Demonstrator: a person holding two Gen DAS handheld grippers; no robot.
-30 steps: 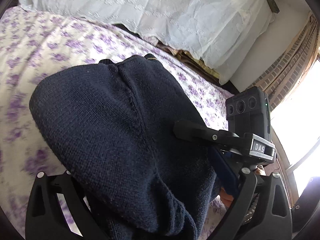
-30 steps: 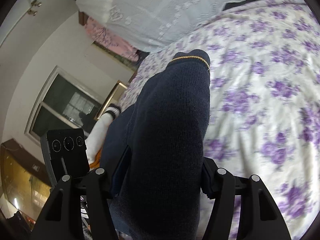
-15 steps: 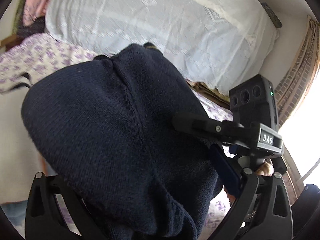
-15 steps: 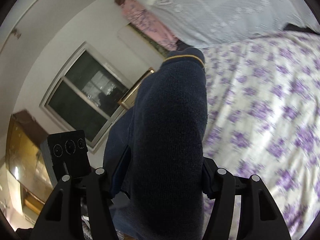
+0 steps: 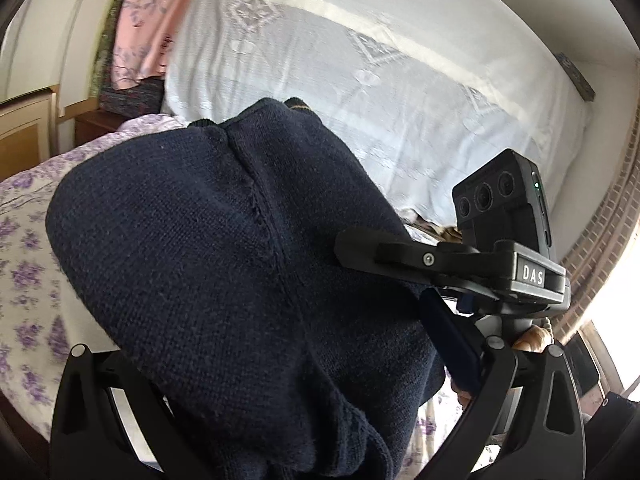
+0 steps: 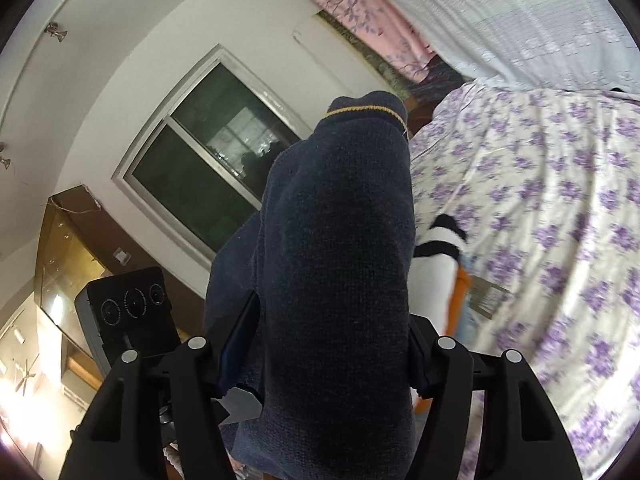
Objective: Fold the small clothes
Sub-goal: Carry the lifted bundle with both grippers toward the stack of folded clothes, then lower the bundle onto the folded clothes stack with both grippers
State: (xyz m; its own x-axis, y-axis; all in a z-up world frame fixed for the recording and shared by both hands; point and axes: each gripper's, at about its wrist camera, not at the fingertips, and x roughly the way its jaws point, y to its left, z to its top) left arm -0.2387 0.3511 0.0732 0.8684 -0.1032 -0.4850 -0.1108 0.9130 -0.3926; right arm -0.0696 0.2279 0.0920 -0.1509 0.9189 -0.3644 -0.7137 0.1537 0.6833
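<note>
- Closest in: the left gripper [image 5: 280, 420] has its jaws wide but stuffed with a bunched end of the navy knit sweater [image 5: 224, 248]. Looks clamped on it, though the pads are buried under the knit.
- Same deal on the other side. The right gripper [image 6: 332, 364] is clenched on another bunch of the same sweater [image 6: 340, 272], jaws spread wide because the wad is thick. The cuff with the thin yellow stripe [image 6: 366, 110] pokes up past the tips.
- So the garment is up in the air between both tools, off the bed, probably so it hangs straight before being laid down for a fold.
- Just beyond: a white sock with black bands [image 6: 438, 248] lying on something orange.
- Further out: the purple-flowered bedsheet [image 6: 560, 220], which I'd guess is the folding surface.
- Farthest: a big white embroidered cover [image 5: 400, 100] and a dark window [image 6: 208, 168].
</note>
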